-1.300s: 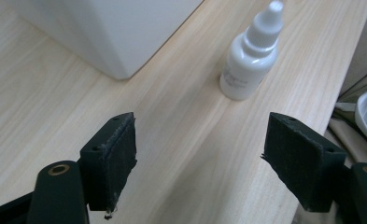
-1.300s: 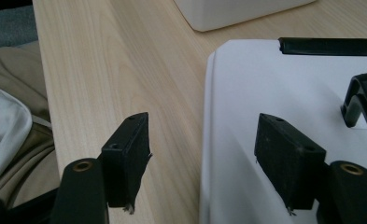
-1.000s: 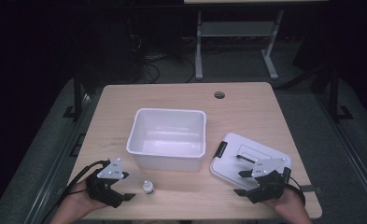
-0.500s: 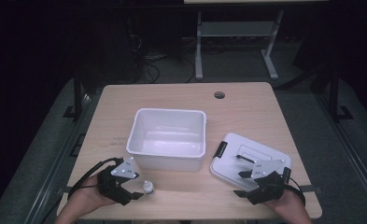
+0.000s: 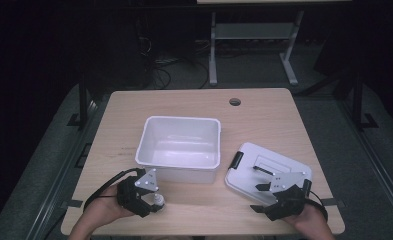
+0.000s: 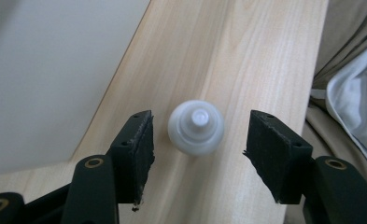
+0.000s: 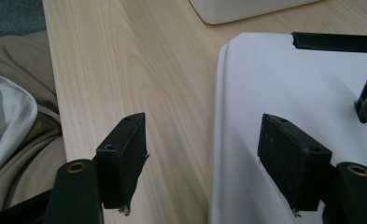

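A small white bottle (image 6: 196, 127) stands upright on the wooden table (image 5: 264, 115), close to the front wall of the white bin (image 5: 180, 145). My left gripper (image 6: 200, 119) has one jaw on each side of it, and the jaws have just been closing. A gap is left on both sides, so the pads do not touch it. From above, the left gripper (image 5: 151, 199) points right at the bottle (image 5: 158, 200). My right gripper (image 7: 204, 126) is open across the edge of the white lid (image 7: 302, 88), near the table's front right corner (image 5: 259, 197).
The bin is empty and sits mid-table. The lid (image 5: 269, 167) with black latches lies flat to its right. A round hole (image 5: 235, 102) is in the far part of the tabletop. The table's front edge runs just behind both hands.
My left gripper has slid right along the front of the table until its jaws flank the bottle, and the jaws have narrowed. The right gripper has stayed where it was.
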Demonstrator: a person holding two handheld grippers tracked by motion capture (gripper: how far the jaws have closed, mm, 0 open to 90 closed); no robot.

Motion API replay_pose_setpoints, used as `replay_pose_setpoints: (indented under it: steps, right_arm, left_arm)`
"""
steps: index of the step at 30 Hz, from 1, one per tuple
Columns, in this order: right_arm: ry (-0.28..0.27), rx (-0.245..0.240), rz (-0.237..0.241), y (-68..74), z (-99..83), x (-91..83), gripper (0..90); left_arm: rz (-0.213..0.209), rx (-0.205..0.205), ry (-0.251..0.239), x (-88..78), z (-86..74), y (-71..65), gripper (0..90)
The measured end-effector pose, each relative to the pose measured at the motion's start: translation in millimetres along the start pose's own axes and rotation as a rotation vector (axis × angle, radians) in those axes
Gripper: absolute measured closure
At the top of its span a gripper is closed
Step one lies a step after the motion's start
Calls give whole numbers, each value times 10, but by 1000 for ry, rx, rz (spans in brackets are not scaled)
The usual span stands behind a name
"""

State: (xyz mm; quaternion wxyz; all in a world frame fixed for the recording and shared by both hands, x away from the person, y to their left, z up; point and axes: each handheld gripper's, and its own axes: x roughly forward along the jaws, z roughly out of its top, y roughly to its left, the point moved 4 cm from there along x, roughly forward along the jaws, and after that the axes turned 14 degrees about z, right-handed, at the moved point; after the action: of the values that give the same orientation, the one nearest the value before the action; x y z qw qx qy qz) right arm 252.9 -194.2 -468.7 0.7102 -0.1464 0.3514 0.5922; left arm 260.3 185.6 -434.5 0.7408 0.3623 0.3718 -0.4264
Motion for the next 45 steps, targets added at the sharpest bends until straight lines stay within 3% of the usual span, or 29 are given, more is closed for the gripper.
replay_pose_setpoints:
  steps: [24, 28, 36, 45]
  right_arm:
    - [6, -3, 5, 17, -15, 18, 319]
    - [1, 2, 10, 10, -12, 24, 319]
    - [-1, 10, 8, 10, -11, 28, 318]
    - [-15, 4, -1, 10, 16, 8, 317]
  left_arm:
    - [-15, 20, 45, 145, 51, -13, 540]
    - [-24, 30, 70, 203, 42, -18, 564]
    - [-28, 22, 58, 182, 25, -13, 600]
    - [-28, 25, 24, 40, 36, -7, 600]
